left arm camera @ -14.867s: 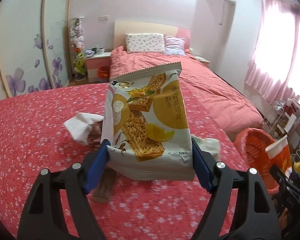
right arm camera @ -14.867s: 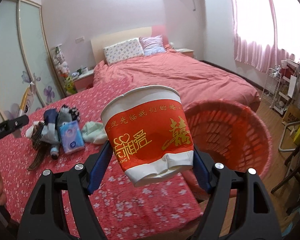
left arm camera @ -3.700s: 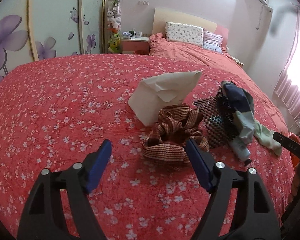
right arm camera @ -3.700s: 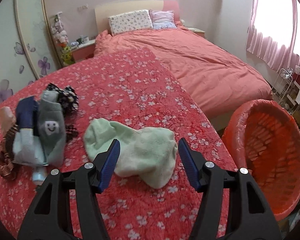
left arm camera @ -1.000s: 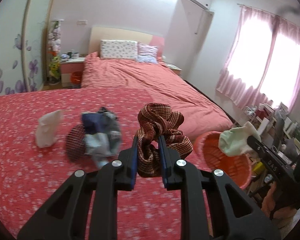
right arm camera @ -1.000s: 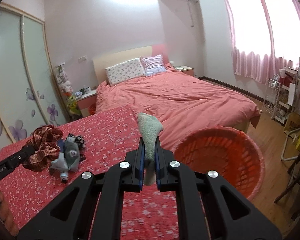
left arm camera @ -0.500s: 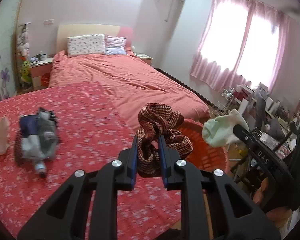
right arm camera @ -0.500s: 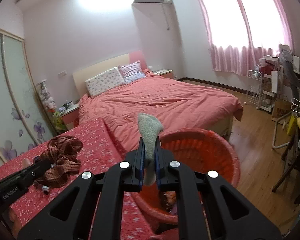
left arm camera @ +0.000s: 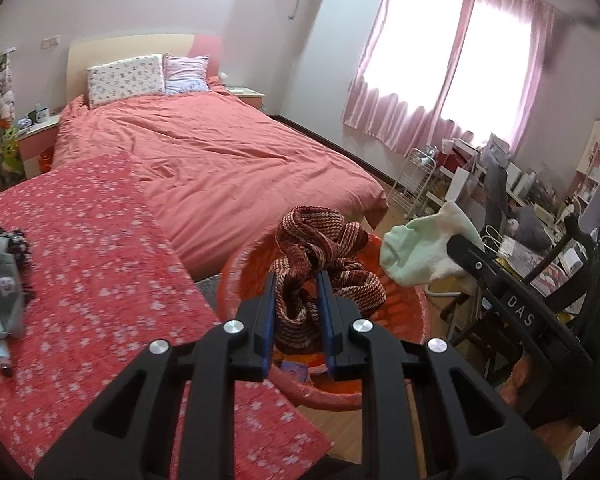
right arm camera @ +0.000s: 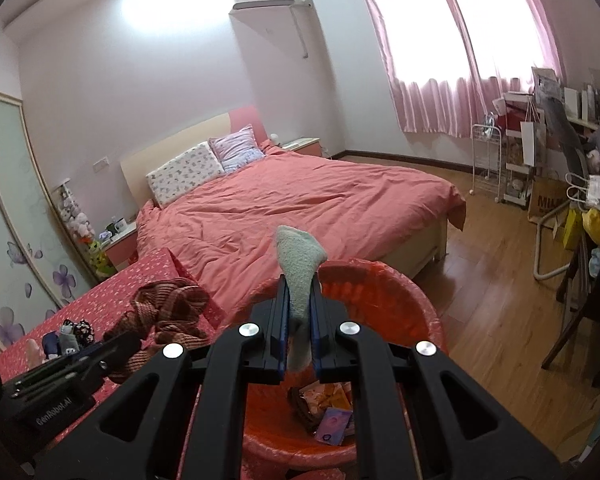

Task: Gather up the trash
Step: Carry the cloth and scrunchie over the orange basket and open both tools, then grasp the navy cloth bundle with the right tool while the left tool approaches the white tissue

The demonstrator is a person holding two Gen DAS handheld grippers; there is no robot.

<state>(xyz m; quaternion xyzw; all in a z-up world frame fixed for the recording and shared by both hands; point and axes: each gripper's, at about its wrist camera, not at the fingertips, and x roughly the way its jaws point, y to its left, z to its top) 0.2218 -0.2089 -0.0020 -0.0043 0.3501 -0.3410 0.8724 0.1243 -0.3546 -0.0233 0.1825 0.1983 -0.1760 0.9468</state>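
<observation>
My left gripper (left arm camera: pixel 298 280) is shut on a brown striped scrunchie (left arm camera: pixel 320 244) and holds it over the orange basket (left arm camera: pixel 404 312). My right gripper (right arm camera: pixel 299 282) is shut on a pale green sock (right arm camera: pixel 300 264), also above the orange basket (right arm camera: pixel 384 284). In the left wrist view the sock (left arm camera: pixel 416 248) hangs off the right gripper (left arm camera: pixel 456 246) at the right. The right wrist view shows the scrunchie (right arm camera: pixel 164 312) in the left gripper at lower left. Wrappers (right arm camera: pixel 332 412) lie inside the basket.
A red flowered cover (left arm camera: pixel 84 280) spreads at the left, with a heap of socks and a small bottle (left arm camera: pixel 4 280) on it. Behind it is a pink bed (left arm camera: pixel 220 160). Chairs (right arm camera: pixel 580 280) and cluttered shelves (left arm camera: pixel 520 200) line the right side over a wooden floor (right arm camera: pixel 500 300).
Both grippers have swung right from over the flowered cover to above the basket, each keeping its item. The heap of socks has slid to the far left edge.
</observation>
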